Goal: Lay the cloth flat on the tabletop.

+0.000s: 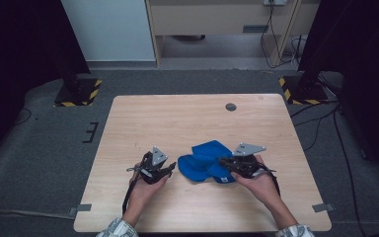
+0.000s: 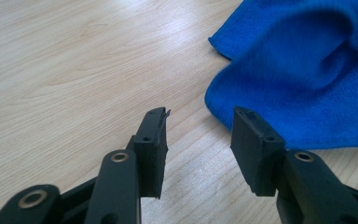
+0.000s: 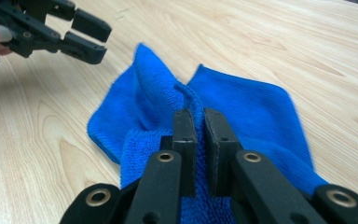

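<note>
Right gripper view has my right gripper point(image 3: 198, 116) pinching a fold of the blue cloth point(image 3: 242, 100) at mid-table — presumably to lift it — while my left gripper point(image 2: 200, 135) waits beside it, jaws apart.

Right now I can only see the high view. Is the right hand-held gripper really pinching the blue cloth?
Observer: Yes. The right hand-held gripper has its jaws nearly together on a raised fold of the blue cloth.
Operator: And the other one?
Observer: The left hand-held gripper is open, with bare table between its jaws.
Operator: Is it touching the cloth?
Observer: One jaw sits just at the cloth's edge; I cannot tell whether they touch.
</note>
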The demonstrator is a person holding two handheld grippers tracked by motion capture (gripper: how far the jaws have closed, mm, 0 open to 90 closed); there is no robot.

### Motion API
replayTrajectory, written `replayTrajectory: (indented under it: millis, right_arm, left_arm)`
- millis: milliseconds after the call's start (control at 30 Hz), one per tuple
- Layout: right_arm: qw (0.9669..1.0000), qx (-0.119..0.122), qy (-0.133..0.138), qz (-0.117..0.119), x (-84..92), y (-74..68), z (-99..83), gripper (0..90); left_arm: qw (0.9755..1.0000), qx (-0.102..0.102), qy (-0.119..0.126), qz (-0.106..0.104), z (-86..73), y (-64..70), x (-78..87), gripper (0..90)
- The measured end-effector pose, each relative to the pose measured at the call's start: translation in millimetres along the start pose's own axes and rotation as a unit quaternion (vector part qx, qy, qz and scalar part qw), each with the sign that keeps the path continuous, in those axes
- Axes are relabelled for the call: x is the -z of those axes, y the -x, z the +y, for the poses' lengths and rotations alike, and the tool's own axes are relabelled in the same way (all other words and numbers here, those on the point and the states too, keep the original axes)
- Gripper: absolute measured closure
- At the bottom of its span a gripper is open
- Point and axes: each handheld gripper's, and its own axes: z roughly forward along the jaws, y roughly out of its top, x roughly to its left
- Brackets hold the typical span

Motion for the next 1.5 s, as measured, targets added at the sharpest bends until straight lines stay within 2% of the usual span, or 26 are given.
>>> replayTrajectory:
  millis: [100, 200, 267, 433, 567, 633, 800, 867, 1033, 1133, 1200, 1267, 1433, 1500]
  right_arm:
    - [0.9999, -0.006, 0.008, -0.009, 10.5, 7.8, -5.1, 86.0]
    - [0.9993, -0.028, 0.017, -0.016, 23.0, 17.1, -12.1, 82.0]
    - [0.999, -0.034, 0.019, -0.024, 29.7, 21.7, -16.9, 82.3]
    - [0.997, -0.056, 0.001, -0.054, 41.4, 37.9, -37.8, 86.4]
    - [0.994, -0.083, -0.017, -0.069, 44.1, 50.5, -48.8, 86.9]
    - [0.9931, -0.091, -0.022, -0.07, 46.9, 53.8, -50.6, 86.8]
    - [0.9936, -0.08, -0.032, -0.073, 55.0, 53.6, -54.2, 86.8]
    - [0.9932, -0.08, -0.036, -0.077, 58.0, 54.7, -56.4, 86.8]
    - [0.9927, -0.081, -0.037, -0.081, 60.9, 58.3, -60.1, 86.6]
    - [0.9919, -0.082, -0.044, -0.087, 58.7, 58.8, -62.0, 86.5]
    - [0.9915, -0.082, -0.045, -0.09, 57.5, 59.0, -63.2, 86.4]
    - [0.991, -0.084, -0.044, -0.095, 57.9, 59.4, -63.6, 86.4]
    - [0.9878, -0.097, -0.024, -0.119, 61.5, 65.9, -65.0, 86.4]
    - [0.9863, -0.104, -0.017, -0.127, 62.4, 69.1, -65.9, 86.4]
  left_arm:
    - [1.0, 0.0, 0.0, -0.001, 0.0, -0.1, -0.2, 55.0]
    - [1.0, 0.001, -0.001, -0.001, -0.2, -0.6, -1.4, 55.0]
    - [1.0, 0.001, -0.001, -0.002, 0.1, -0.5, -1.7, 55.0]
    - [0.9999, -0.004, 0.008, -0.009, 6.5, 4.4, -3.8, 54.4]
    - [0.9997, -0.01, 0.014, -0.017, 18.7, 9.5, -7.9, 53.2]
    - [0.9996, -0.004, 0.021, -0.02, 26.9, 9.2, -11.4, 53.0]
    - [0.9991, 0.01, 0.019, -0.036, 42.1, 10.0, -29.0, 52.7]
    - [0.9991, 0.007, 0.011, -0.04, 43.4, 12.8, -38.5, 52.2]
    - [0.9978, 0.018, -0.01, -0.064, 40.0, 20.7, -54.3, 49.3]
    - [0.9978, 0.0, -0.018, -0.064, 36.4, 27.8, -56.9, 48.9]
    - [0.9975, -0.005, -0.022, -0.068, 35.0, 30.5, -58.4, 47.9]
    - [0.9976, -0.013, -0.029, -0.062, 33.4, 32.4, -60.7, 47.7]
    - [0.9967, -0.015, -0.042, -0.068, 26.8, 35.3, -64.3, 47.4]
    - [0.9966, -0.016, -0.04, -0.071, 25.6, 37.6, -64.8, 47.7]
